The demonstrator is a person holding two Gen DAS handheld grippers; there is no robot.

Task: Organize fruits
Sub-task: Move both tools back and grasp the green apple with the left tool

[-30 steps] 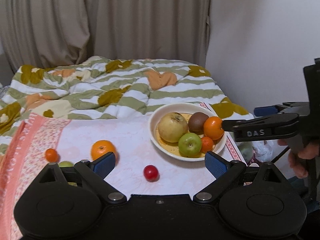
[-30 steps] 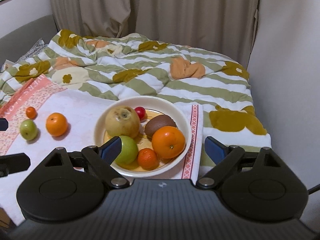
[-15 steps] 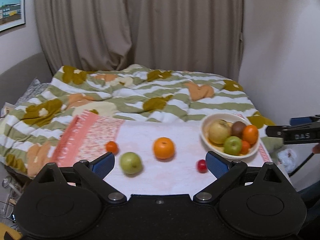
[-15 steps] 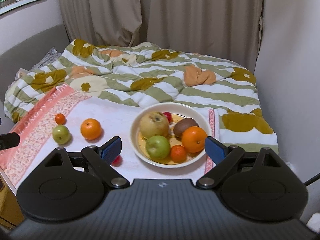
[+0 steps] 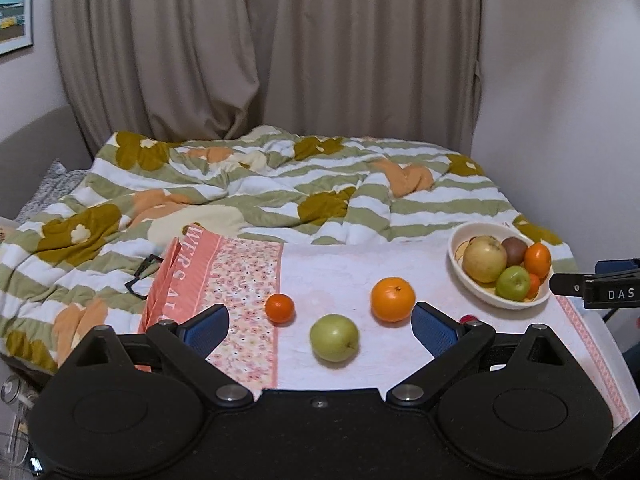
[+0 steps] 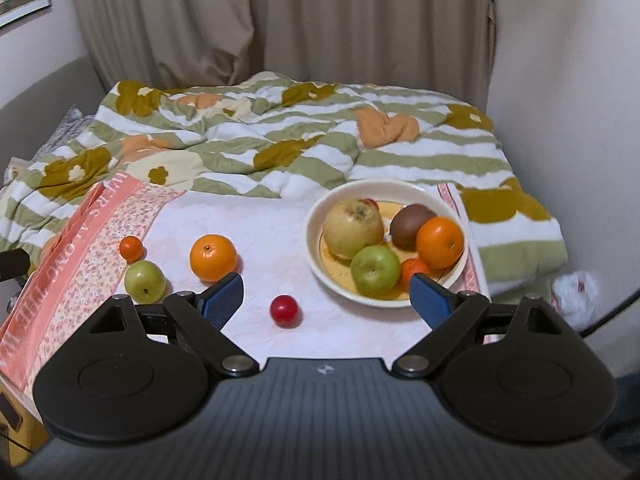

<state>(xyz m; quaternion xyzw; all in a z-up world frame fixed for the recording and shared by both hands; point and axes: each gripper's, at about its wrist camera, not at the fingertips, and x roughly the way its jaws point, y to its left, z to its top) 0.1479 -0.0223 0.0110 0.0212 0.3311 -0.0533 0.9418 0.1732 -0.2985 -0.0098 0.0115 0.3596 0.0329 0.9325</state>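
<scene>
While I look along both tongs, some things stay partly hidden from me. In the left wrist view the small red fruit [image 5: 467,317] shows only as a sliver behind the right blue pad; in the right wrist view it lies free on the white cloth [image 6: 280,228]. A second red fruit [image 6: 371,203] in the bowl [image 6: 320,216] peeks out behind the big yellow apple [image 6: 352,227], and the small orange [image 6: 414,270] in the bowl is half covered by its neighbours. The right tongs [image 6: 326,300] are cut off at the edge of the left view, where I read only "DAS".

On the cloth the green apple [image 5: 334,337] has its stem turned toward the camera and to the right. The large orange [image 5: 392,299] shows its stem spot on top. The small mandarin [image 5: 279,308] sits on the flowered pink border [image 5: 248,280], just left of them. The kiwi [image 6: 411,220] in the bowl lies with its long axis going left to right.

The left tongs [image 5: 320,326] stand wide and hold nothing; the green apple is seen between the pads but apart from them. The right tongs are wide too, empty, above the near edge of the desk.
</scene>
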